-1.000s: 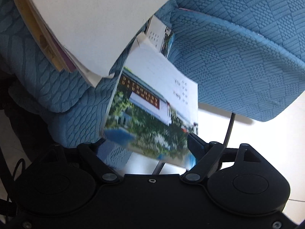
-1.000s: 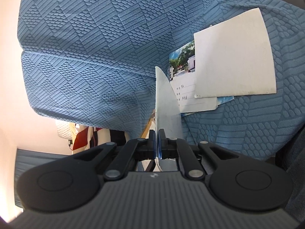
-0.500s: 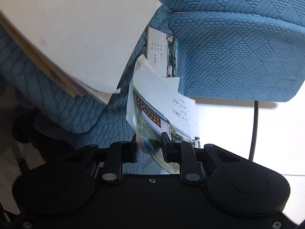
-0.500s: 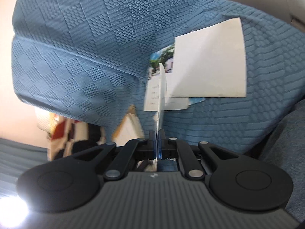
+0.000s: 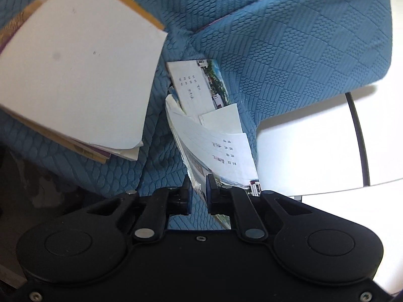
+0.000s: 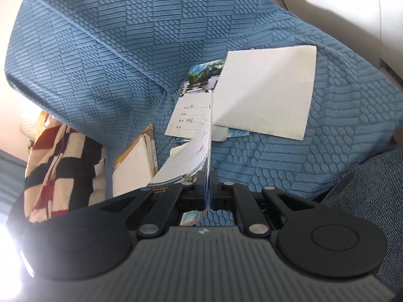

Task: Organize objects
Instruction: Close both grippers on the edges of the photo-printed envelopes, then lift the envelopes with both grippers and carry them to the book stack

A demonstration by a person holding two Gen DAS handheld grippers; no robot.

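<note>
Both grippers have hold of the same thin booklet (image 5: 221, 151) above the blue sofa (image 5: 289, 50). Left gripper (image 5: 199, 188) is closing its jaws on the booklet's lower edge, pages fanning away from it. Right gripper (image 6: 207, 188) is pressed together on the booklet, seen edge-on. On the sofa seat, just beyond, a second booklet (image 6: 186, 115) lies flat, partly under a white-backed book (image 6: 267, 93).

A thin photo-covered booklet (image 5: 214, 146) stands on edge above the blue sofa, beside another booklet (image 5: 199, 83) lying flat.
</note>
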